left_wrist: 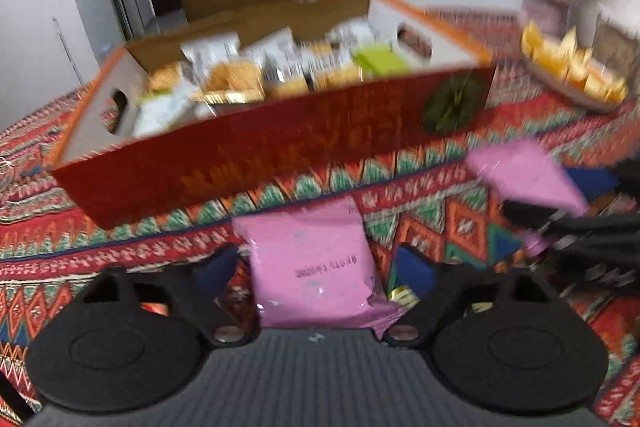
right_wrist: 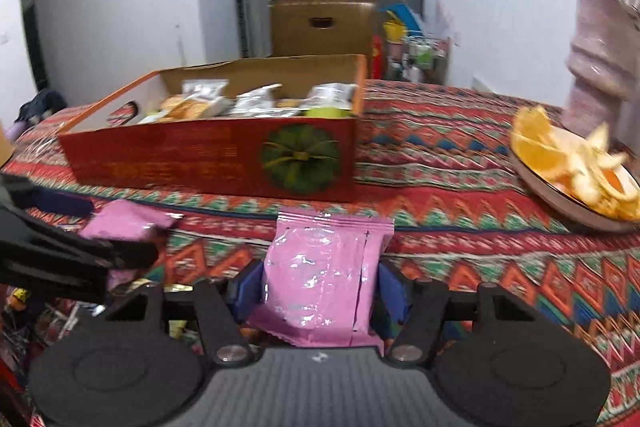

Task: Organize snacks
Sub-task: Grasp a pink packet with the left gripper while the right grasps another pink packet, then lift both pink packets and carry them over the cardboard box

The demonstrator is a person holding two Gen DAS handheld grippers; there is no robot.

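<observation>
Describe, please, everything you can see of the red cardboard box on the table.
The red cardboard box is a long, shallow, open-topped tray, red outside with faint gold print and a green leafy emblem, plain brown and white inside, with orange edges. Oval handle holes pierce its end walls. It sits flat on the patterned tablecloth, holding white, yellow and green snack packets. Neither gripper touches it.

The left gripper (left_wrist: pixel 316 267) sits at the bottom centre of the frame with a pink snack packet (left_wrist: pixel 316 267) between its blue pads (left_wrist: pixel 218 267). Whether the pads press on it is unclear through the blur. Above it stands a red cardboard box (left_wrist: pixel 248 155) filled with snacks, on a patterned cloth (left_wrist: pixel 460 195). At right, the right gripper (left_wrist: pixel 560 223) carries another pink packet (left_wrist: pixel 520 171). A plate of orange peel (left_wrist: pixel 572 67) lies at upper right.
</observation>
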